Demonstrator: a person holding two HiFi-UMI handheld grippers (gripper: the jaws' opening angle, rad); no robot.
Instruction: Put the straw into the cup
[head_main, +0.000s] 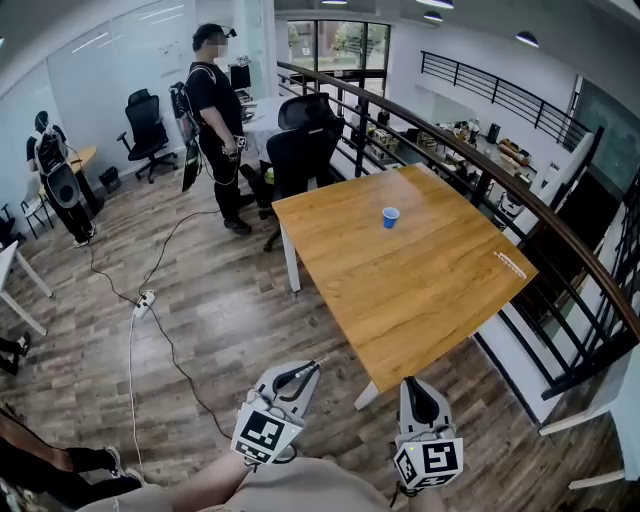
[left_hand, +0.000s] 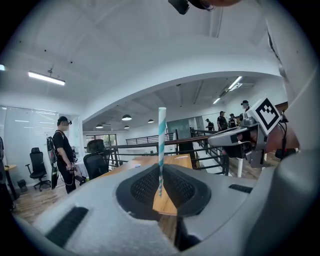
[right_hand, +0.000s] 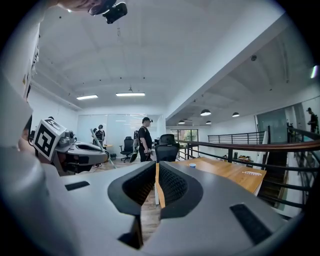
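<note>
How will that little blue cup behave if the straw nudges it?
The blue cup looks small and probably light, standing alone on the table, so it may slide or tip. The straw, pinched in the left gripper, looks thin and may flex.

Right gripper (right_hand: 156, 172) jaws nearly closed, thin slit, nothing between. Left gripper (right_hand: 95, 149) at left, straw (right_hand: 102, 147) slanting up from it. Wooden table (right_hand: 225, 171) ahead, blue cup (right_hand: 192, 165) on it. Person (right_hand: 145, 140) standing beyond.

head cam: steep down | L/R cams: low, fwd (all share table (head_main: 420, 270))
</note>
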